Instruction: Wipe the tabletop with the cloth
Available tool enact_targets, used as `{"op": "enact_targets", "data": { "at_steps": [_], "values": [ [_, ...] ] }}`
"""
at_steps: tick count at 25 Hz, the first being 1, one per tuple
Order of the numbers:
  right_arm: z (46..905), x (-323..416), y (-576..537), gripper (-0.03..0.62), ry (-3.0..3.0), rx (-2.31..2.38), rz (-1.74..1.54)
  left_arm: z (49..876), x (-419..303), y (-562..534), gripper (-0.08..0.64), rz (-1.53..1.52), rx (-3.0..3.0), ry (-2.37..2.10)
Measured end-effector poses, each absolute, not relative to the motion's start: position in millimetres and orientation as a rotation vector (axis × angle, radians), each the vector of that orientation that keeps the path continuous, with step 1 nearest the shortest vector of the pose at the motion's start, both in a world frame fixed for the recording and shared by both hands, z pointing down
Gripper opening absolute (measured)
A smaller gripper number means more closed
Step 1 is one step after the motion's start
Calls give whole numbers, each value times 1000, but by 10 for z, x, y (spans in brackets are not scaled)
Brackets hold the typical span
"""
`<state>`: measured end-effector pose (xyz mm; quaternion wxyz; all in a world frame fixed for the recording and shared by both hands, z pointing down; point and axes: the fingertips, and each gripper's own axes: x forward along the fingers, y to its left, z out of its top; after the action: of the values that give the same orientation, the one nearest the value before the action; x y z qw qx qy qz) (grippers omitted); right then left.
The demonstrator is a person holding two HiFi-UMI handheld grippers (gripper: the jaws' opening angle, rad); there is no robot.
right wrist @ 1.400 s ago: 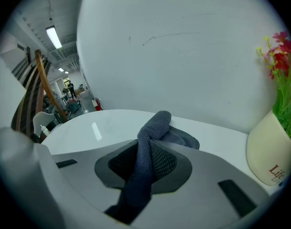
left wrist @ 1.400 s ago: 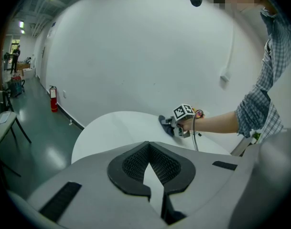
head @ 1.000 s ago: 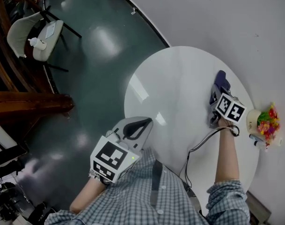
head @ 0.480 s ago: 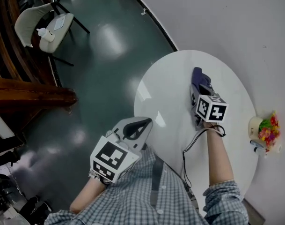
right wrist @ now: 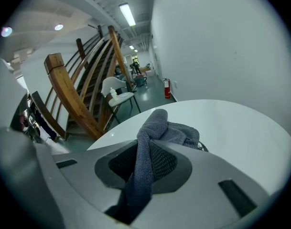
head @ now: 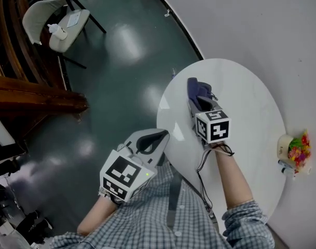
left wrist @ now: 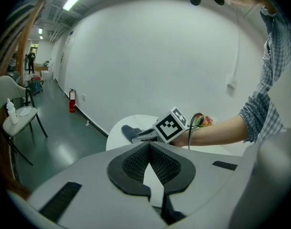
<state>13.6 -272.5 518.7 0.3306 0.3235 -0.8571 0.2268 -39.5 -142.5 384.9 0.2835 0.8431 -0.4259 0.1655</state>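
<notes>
Cloth [head: 197, 91] slid left on tabletop [head: 248, 100] | right tongs [right wrist: 143, 162] grasping it | left tongs [left wrist: 149, 149] clenched

No word, number or brand can be read anywhere. The left gripper [head: 151, 140] and the right gripper [head: 196, 98] each carry a cube with only black-and-white square patterns, no letters. A dark mark on the white cup [head: 283, 145] is too small to read.
</notes>
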Motion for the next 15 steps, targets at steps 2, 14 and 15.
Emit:
{"op": "enact_targets", "data": {
  "at_steps": [2, 14, 15],
  "values": [
    [5187, -42, -2611, 66, -2256, 784, 572, 3845, -429, -1415, 6, 437, 2248, -1149],
    [5192, -809, -1942, 66, -2311, 432, 509, 3849, -491, -1381, 6, 425, 2233, -1173],
    [5194, -825, -1930, 66, -2310, 427, 493, 3850, -492, -1383, 6, 425, 2233, -1175]
  ]
}}
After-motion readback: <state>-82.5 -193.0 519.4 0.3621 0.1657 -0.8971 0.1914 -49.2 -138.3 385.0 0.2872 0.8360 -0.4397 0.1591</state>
